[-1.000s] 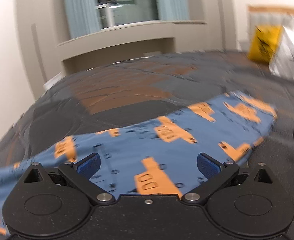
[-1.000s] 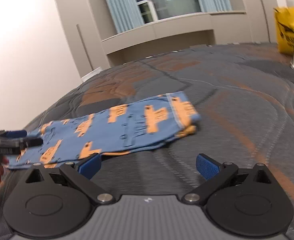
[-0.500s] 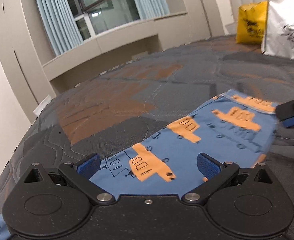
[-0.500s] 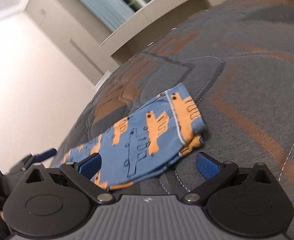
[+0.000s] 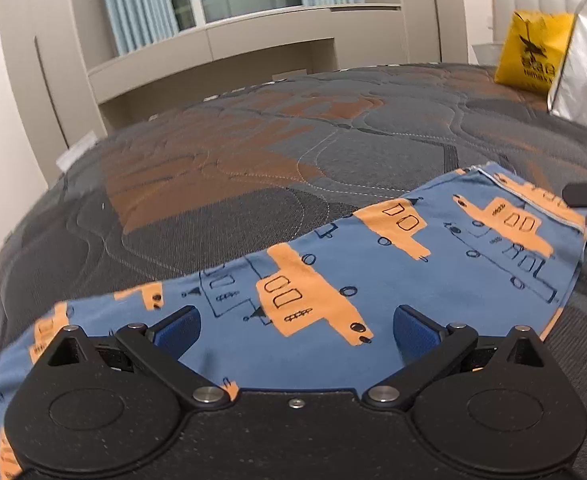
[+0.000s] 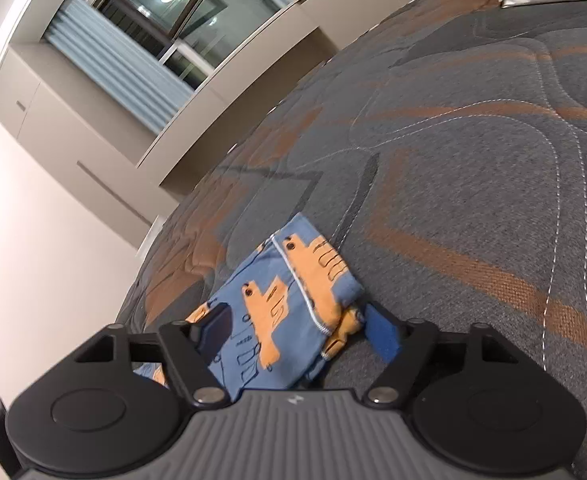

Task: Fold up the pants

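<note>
Pants (image 5: 373,280) lay flat on the bed (image 5: 253,160): thin, light, floppy knit, best taken at hem corners. Right hand-held gripper (image 6: 297,336) was closing w/ hem between jaws, not yet pinched; left hand-held gripper (image 5: 293,324) gaped over mid-leg.

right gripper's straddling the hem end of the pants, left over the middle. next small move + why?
Probably finish closing the right gripper on the hem corner. Its jaws have just been closing, with the doubled edge of the pants between the fingers, but the pads don't clearly pinch the cloth yet. The left gripper is open above the middle, gripping nothing.
</note>
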The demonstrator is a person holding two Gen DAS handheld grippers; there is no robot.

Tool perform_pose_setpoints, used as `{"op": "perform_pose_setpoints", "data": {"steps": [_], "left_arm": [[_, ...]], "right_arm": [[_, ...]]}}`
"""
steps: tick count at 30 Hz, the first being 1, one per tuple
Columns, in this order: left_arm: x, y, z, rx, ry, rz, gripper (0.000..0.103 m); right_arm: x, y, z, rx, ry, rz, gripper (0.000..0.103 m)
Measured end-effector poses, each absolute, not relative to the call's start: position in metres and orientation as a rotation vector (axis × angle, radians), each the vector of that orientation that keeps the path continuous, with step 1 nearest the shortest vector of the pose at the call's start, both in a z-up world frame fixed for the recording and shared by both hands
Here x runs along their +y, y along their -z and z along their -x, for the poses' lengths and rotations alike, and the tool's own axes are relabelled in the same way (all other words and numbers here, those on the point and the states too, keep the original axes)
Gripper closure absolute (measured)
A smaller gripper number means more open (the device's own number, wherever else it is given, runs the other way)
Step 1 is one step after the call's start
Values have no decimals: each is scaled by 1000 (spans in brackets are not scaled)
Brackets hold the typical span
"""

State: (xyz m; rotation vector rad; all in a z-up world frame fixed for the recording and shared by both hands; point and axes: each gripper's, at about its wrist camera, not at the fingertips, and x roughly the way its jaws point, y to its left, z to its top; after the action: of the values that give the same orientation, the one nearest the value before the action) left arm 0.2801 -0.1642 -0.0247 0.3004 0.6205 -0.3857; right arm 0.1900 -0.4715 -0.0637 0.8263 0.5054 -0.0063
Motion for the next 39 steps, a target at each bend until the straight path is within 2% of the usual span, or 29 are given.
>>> {"op": "perform_pose_setpoints", "data": {"steps": [2,6,8,13,17,22,26,33,39], "left_arm": [[-160,24,-281,633,394,-264,1],[-157,23,-278,613,390,-241,1],[-153,23,-277,596,392,-221,1],[-135,18,-279,590,414,-132,1],[-108,0,-279,553,481,60,1],[-79,-17,-294,555,612,289,1],[-60,-11,-318,636,779,434,1],[-23,7,-322,698,733,480,1],[-13,20,-319,682,698,491,1]], "right_arm": [[-469,65,-192,501,40,-825,44],[-463,70,-195,499,90,-815,63],[-461,72,-196,495,108,-818,79],[-453,75,-199,476,119,-781,84],[-436,62,-198,445,103,-671,86],[-388,29,-204,387,29,-425,87],[-326,6,-207,371,-84,-211,88],[-206,7,-195,442,-359,84,89],[-165,31,-195,516,-433,178,89]]}}
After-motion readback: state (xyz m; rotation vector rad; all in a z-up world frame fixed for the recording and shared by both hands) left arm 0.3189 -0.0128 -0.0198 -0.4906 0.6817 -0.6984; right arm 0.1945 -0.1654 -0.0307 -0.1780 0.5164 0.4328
